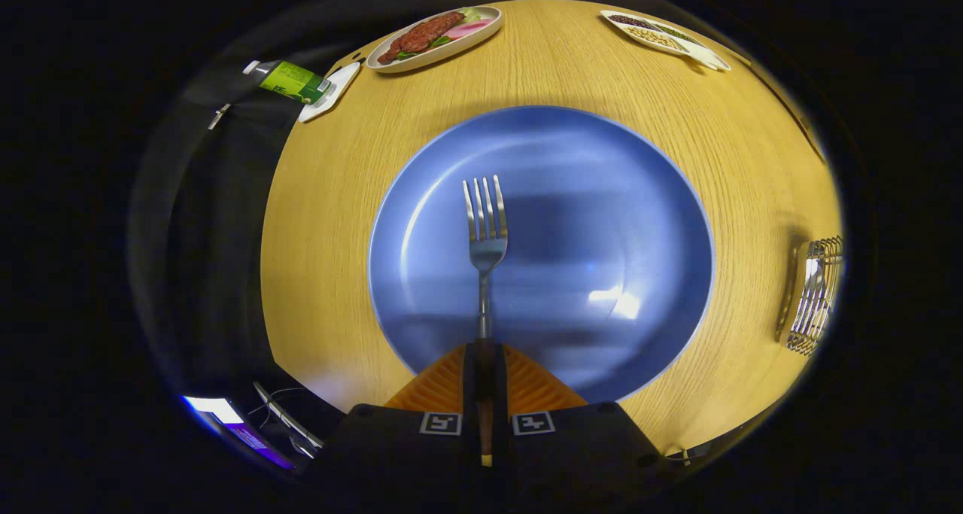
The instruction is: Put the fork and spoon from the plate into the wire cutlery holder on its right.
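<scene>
Tongs (485, 382) pinching the fork (486, 232) by its handle, tines pointing ahead over the blue plate (639, 198). Wire cutlery holder (812, 296) sits on the counter (331, 220), right of the plate.

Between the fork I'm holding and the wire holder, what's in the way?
In the gripper view, the gripper, shut on the fork, hangs over the blue plate. Only plate and bare table lie before the wire holder.

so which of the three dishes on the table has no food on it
The big blue plate just ahead of the fingers. The gripper is shut on the fork above it. The oval dish and divided tray beyond both carry food.
</scene>
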The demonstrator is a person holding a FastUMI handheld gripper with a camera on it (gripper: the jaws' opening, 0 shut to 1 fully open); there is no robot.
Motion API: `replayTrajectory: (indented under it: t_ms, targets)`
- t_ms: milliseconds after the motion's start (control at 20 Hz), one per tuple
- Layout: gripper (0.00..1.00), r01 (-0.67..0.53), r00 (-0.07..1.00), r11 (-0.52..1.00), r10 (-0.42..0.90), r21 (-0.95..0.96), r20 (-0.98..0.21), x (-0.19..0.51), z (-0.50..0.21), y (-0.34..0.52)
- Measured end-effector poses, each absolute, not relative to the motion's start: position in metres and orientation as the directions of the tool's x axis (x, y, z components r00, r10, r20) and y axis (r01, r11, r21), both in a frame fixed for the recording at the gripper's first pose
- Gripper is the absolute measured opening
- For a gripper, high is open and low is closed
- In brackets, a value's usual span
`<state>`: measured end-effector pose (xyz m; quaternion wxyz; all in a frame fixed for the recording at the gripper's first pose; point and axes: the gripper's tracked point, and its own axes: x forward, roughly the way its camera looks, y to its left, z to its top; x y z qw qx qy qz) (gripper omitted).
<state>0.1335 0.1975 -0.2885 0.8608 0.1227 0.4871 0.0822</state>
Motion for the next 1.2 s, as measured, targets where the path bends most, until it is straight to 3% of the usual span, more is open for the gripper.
replayTrajectory:
  t_ms: [400, 750, 1200]
  targets:
    - [0.07, -0.135, 0.553, 0.956, 0.291, 0.261, -0.781, 0.115, -0.252, 0.175]
    - [0.07, -0.124, 0.567, 0.948, 0.309, 0.292, -0.764, 0.076, -0.202, 0.137]
    - [0.07, -0.107, 0.547, 0.993, 0.099, 0.048, -0.831, 0.013, -0.163, 0.021]
